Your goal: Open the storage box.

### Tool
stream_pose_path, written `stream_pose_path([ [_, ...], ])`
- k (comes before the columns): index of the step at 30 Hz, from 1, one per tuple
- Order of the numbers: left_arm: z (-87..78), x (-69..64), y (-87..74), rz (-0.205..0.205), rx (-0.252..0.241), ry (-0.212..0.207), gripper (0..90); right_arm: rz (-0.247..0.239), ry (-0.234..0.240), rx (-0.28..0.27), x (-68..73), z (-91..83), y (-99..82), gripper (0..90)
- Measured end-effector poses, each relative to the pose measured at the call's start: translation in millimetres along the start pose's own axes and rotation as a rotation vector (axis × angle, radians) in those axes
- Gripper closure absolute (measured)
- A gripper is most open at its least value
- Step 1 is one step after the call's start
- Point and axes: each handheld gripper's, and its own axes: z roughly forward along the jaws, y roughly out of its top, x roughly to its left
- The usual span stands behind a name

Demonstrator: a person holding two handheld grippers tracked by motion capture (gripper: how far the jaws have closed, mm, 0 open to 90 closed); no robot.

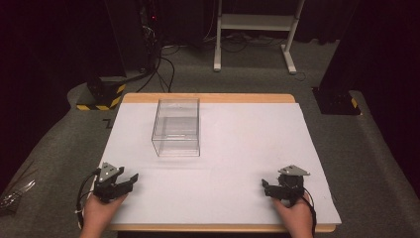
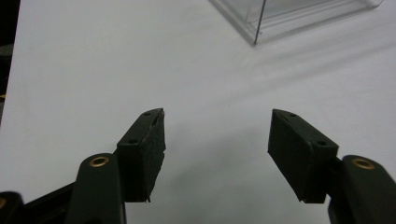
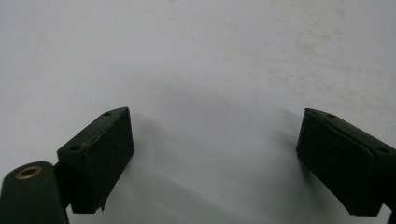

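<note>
1. White sheeting (image 1: 237, 148) is laid over the wooden table (image 1: 208, 97), with grey carpet and dark curtains seen around it.
2. A clear plastic box (image 1: 177, 127) is stood on the sheet, left of centre toward the far edge; nothing can be made out inside it.
3. The left gripper (image 1: 130, 179) is held near the front left corner, jaws spread wide with nothing between them, well apart from the box.
4. The right gripper (image 1: 265, 186) is held near the front right corner, jaws likewise spread and empty over bare sheet.
</note>
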Motion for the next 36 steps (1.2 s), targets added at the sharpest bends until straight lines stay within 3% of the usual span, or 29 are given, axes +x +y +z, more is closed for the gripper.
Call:
stream_pose_path([
  [6, -2.5, -7.8, 9.4, -0.007, -0.047, -0.035, 36.8, 0.0, 0.0, -0.001, 0.0, -0.1, -0.1, 10.8],
  [14, -1.5, -13.9, 15.1, 0.009, -0.065, -0.061, 37.6, 0.003, 0.001, -0.001, 0.0, 0.1, -0.1, 10.8],
  [28, -4.3, -20.5, 26.9, -0.017, -0.13, -0.165, 39.5, 0.004, 0.002, -0.001, -0.2, 0.1, -0.1, 10.8],
  [36, -2.2, -28.8, 33.0, 0.01, -0.137, -0.205, 40.0, 0.002, 0.001, 0.001, 0.0, 0.0, 0.0, 10.8],
])
